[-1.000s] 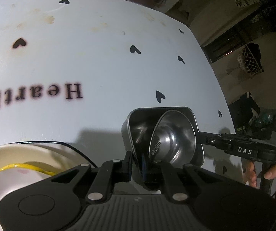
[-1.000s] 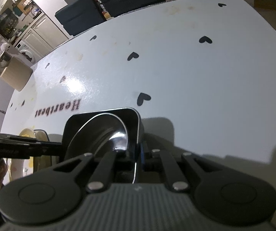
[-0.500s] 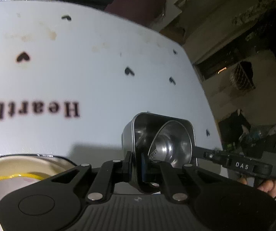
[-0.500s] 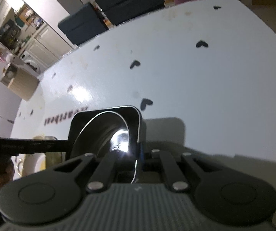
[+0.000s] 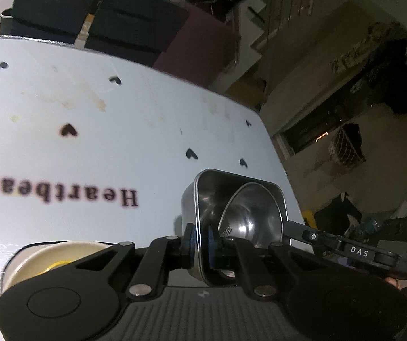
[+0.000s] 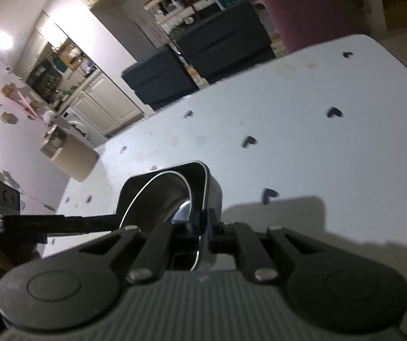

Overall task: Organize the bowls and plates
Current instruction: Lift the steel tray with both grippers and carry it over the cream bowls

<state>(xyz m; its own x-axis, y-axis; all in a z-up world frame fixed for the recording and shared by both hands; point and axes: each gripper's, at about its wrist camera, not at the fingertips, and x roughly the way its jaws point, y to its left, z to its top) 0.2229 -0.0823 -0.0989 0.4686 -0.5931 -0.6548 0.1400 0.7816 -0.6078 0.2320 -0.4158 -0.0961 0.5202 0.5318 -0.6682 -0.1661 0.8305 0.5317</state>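
A square steel container (image 5: 203,199) with a round steel bowl (image 5: 251,216) tilted inside it hangs in the air above the white table (image 5: 90,142). My left gripper (image 5: 200,244) is shut on the container's near wall. My right gripper (image 6: 203,227) is shut on the opposite wall of the same container (image 6: 209,190); the bowl (image 6: 158,196) shows inside. The right gripper's arm (image 5: 345,247) shows in the left wrist view, and the left gripper's arm (image 6: 47,221) shows in the right wrist view.
A cream plate with a yellow wavy line (image 5: 47,258) lies on the table at the lower left. A tan box (image 6: 70,156) stands near the table's far left edge. Dark bins (image 6: 203,51) and a maroon box (image 6: 311,8) stand beyond the table.
Both grippers have lifted the container with the bowl up off the table. The table has dropped away and more of the room shows in both views.
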